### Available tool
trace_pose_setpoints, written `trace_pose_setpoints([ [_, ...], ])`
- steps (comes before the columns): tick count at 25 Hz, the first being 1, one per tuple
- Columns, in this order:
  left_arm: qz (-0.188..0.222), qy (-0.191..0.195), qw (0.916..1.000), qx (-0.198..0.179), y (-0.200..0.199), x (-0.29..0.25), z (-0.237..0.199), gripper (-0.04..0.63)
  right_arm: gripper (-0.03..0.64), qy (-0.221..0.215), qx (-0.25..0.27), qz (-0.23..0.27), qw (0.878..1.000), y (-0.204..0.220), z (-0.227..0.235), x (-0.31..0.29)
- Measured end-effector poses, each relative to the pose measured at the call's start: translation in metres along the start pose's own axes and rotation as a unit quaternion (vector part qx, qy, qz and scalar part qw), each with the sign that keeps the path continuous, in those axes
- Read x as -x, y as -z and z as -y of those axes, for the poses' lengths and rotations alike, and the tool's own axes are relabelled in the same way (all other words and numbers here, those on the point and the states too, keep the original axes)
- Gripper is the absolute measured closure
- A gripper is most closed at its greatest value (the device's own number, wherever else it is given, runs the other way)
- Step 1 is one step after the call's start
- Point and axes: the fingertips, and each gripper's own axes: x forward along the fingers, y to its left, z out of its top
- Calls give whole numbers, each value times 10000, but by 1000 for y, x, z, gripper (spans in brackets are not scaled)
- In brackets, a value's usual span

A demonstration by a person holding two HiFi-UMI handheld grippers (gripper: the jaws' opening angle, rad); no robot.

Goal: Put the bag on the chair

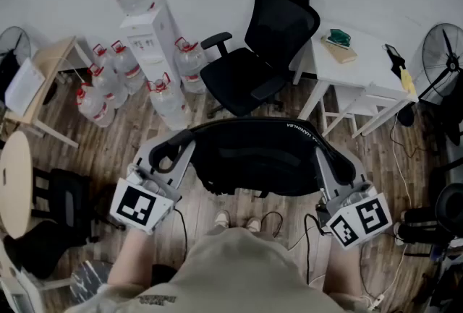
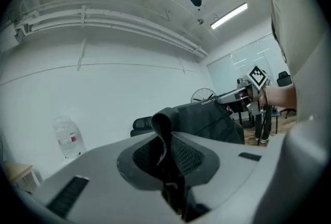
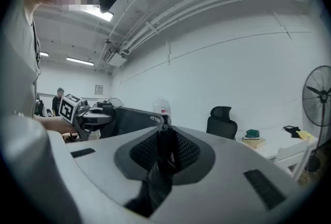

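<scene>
A black bag point(image 1: 253, 156) hangs between my two grippers above the wooden floor, just in front of a person's feet. My left gripper point(image 1: 172, 154) is shut on the bag's strap point(image 2: 164, 137) at its left end. My right gripper point(image 1: 327, 160) is shut on the strap point(image 3: 164, 150) at the bag's right end. The bag's body point(image 2: 212, 119) shows beyond the left jaws, and its dark side point(image 3: 132, 119) shows beyond the right jaws. The black office chair point(image 1: 264, 51) stands past the bag, its seat point(image 1: 235, 76) bare and facing me; its headrest point(image 3: 222, 113) shows in the right gripper view.
A water dispenser point(image 1: 145, 29) with several water bottles point(image 1: 108, 80) stands left of the chair. A white table point(image 1: 362, 62) with a book stands right of it, a fan point(image 1: 445, 51) further right. A wooden table point(image 1: 14, 181) and a dark stool point(image 1: 58, 196) are at the left.
</scene>
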Motion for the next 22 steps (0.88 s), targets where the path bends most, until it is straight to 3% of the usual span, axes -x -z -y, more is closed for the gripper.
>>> trace_pose_setpoints([
  [22, -315, -94, 9994, 98, 2, -32, 57, 529, 556, -123, -178, -53, 9998, 22, 48, 39],
])
